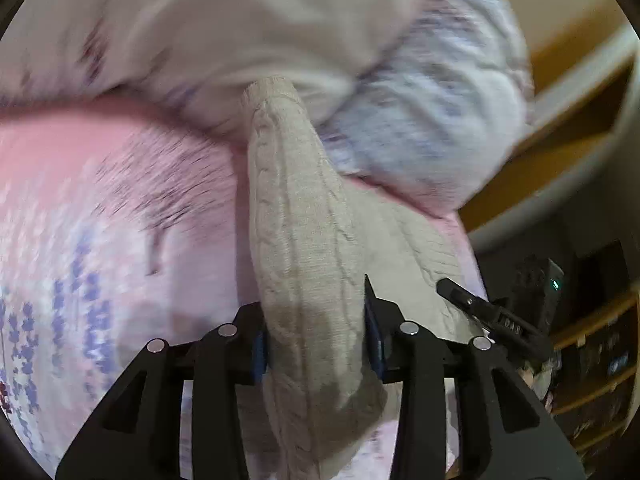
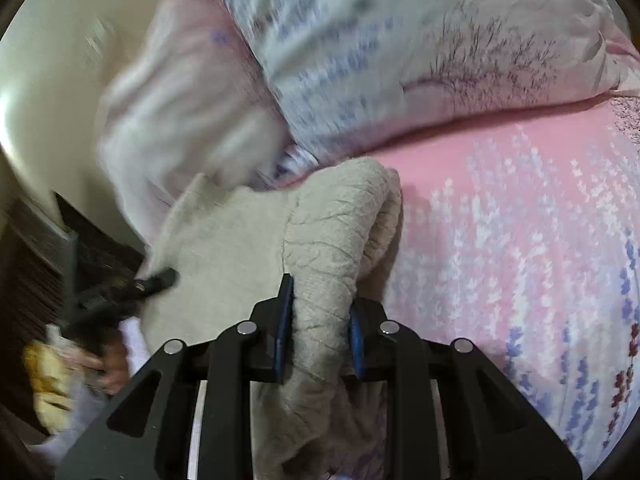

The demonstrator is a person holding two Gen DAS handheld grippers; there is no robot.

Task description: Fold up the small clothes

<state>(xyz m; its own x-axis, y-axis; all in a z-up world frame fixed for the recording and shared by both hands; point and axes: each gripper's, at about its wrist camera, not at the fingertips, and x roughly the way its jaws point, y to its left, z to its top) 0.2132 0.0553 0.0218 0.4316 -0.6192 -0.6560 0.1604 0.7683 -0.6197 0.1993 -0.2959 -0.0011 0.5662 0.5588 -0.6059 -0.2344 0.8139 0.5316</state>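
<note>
Between the blue pads of the left gripper (image 1: 316, 344) sits a bunched fold of the beige knit sweater (image 1: 296, 248) — it is pinched tight and stretches away from the fingers over the pink flowered bed sheet (image 1: 80, 240). Another fold of the same sweater is squeezed in the right gripper (image 2: 318, 332), so both hold it at once — each gripper's tip shows at the edge of the other's view. Behind the sweater lies a flowered pillow (image 2: 400, 40), blurry.
</note>
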